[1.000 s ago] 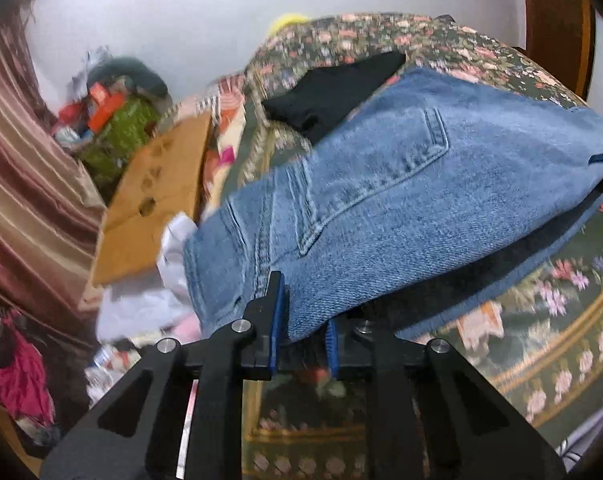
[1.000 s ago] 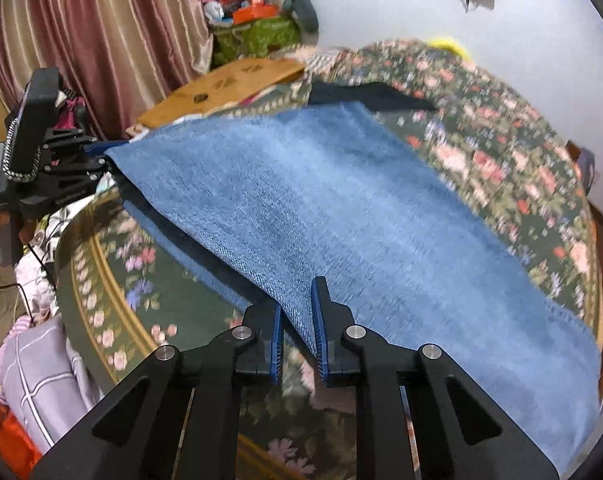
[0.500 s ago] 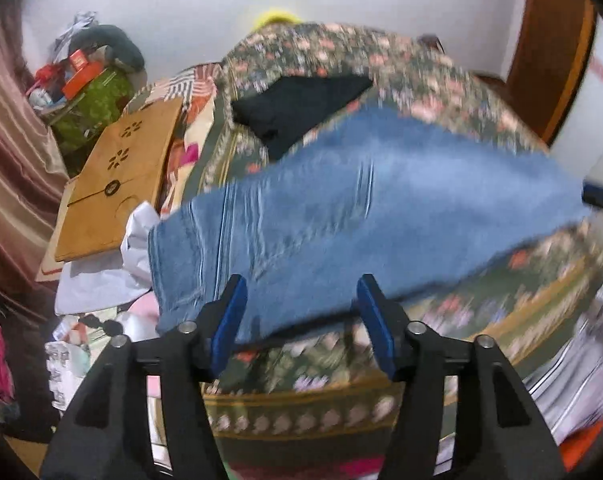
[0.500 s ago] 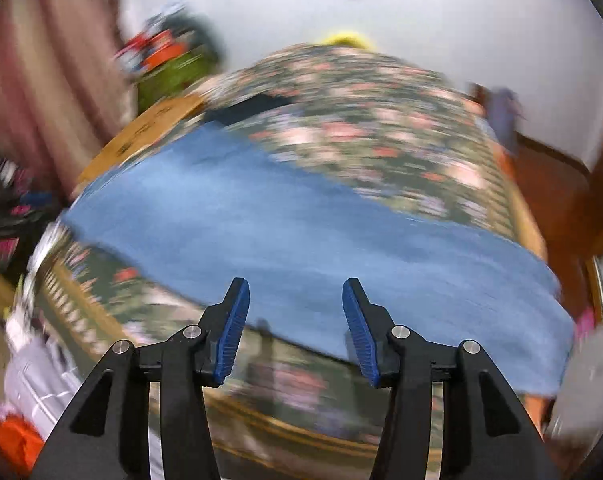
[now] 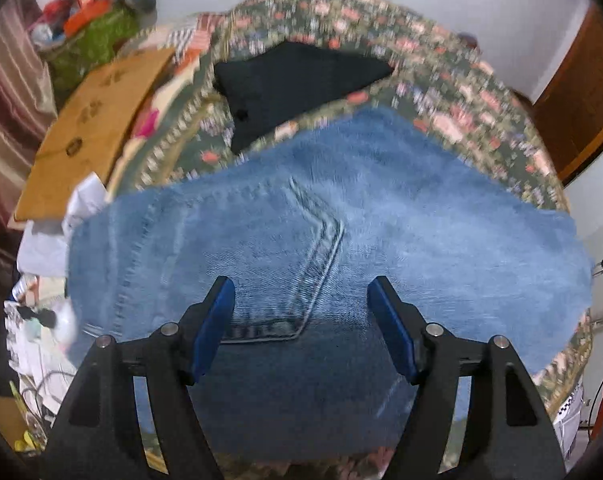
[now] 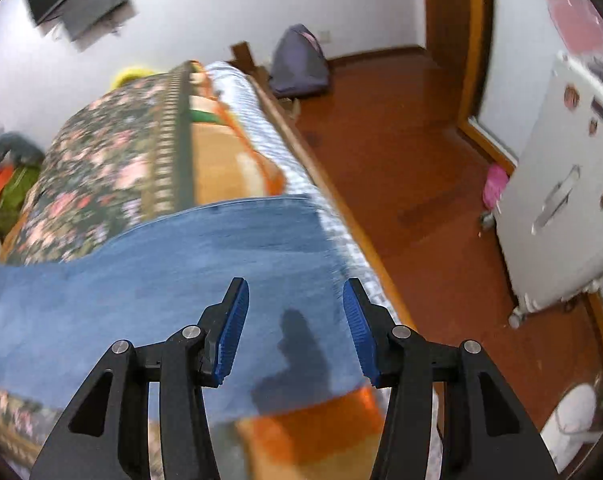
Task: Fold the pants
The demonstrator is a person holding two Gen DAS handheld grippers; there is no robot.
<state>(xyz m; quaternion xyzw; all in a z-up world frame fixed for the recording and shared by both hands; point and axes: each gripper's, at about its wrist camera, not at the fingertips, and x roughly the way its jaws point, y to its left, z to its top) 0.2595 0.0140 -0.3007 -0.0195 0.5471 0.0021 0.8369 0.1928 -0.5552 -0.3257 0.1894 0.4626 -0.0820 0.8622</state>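
Observation:
Blue jeans (image 5: 341,248) lie folded flat on the floral bedspread (image 5: 441,64), back pocket seam up. My left gripper (image 5: 305,322) hovers over their near waist edge; its jaws are opening and nothing is between them. In the right wrist view the jeans (image 6: 161,280) stretch leftward across the bed to its right side. My right gripper (image 6: 293,328) hangs open above the leg end, its shadow falling on the denim, and the blue pads touch nothing.
A black garment (image 5: 297,80) lies on the bed beyond the jeans. A wooden board (image 5: 89,132) and a clutter pile (image 5: 89,28) stand left of the bed. Right of the bed are bare wooden floor (image 6: 421,168), a purple bag (image 6: 299,64) and a white cabinet (image 6: 561,184).
Both grippers let go of the jeans, which dropped flat onto the bed. The right gripper swung far toward the bed's right side and rolled; the left one shifted over the waist.

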